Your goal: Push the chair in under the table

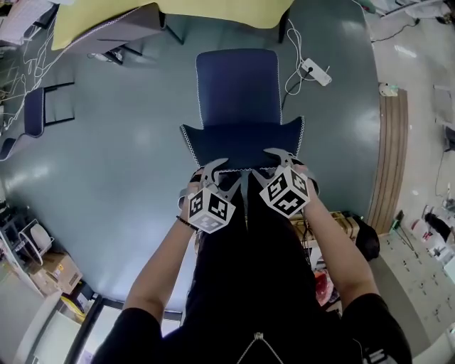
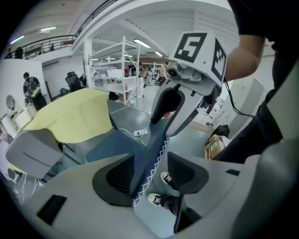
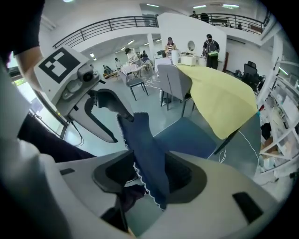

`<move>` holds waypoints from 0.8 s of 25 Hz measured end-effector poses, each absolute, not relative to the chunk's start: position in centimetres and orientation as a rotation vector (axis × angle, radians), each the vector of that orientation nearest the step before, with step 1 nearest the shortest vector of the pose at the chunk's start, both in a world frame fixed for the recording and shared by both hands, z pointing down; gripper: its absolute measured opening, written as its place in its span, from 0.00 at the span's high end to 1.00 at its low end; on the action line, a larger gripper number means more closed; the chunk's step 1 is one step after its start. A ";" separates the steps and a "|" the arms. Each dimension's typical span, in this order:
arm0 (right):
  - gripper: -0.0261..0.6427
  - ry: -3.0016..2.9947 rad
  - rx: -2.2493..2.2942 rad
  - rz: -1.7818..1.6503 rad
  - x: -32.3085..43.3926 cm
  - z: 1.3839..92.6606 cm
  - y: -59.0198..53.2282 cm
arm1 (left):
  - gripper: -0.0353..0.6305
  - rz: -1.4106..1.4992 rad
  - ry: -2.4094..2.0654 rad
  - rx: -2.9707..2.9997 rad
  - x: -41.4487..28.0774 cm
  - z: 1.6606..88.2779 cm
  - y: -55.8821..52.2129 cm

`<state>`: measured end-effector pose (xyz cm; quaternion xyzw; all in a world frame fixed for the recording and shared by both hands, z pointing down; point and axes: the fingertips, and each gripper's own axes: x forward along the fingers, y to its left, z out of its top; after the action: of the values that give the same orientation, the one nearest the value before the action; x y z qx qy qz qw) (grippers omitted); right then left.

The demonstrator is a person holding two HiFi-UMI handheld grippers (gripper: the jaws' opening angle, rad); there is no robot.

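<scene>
Left tool (image 2: pixel 150 176) and right tool (image 3: pixel 148 175), jaws open and gripping nothing, straddle the top edge of the chair (image 1: pixel 238 85) just short of the yellow tabletop (image 1: pixel 213 14), whose stiff, likely light frame should slide if pushed there.

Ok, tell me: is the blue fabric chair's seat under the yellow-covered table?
No, the blue fabric chair's seat sits clear of the yellow-covered table, floor showing between them.

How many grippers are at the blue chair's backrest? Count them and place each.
2. The left gripper straddles the top edge of the backrest left of its middle, the right gripper right of its middle; both have open jaws.
</scene>
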<state>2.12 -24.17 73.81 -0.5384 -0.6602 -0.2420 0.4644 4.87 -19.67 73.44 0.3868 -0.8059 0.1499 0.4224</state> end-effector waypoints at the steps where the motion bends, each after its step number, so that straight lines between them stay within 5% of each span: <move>1: 0.67 -1.609 -1.334 -0.604 2.2 73.9 -24.1 | 0.61 0.403 -1.993 0.988 5.0 73.8 -19.8; 20: 0.61 -1.372 -1.380 -0.932 3.4 81.2 -25.0 | 0.56 0.716 -1.765 1.042 4.2 79.8 -20.3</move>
<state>3.37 -25.01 81.21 -0.5637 -0.5605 -0.3808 0.4724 4.17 -20.32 79.76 0.4244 -0.7191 0.2915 0.4666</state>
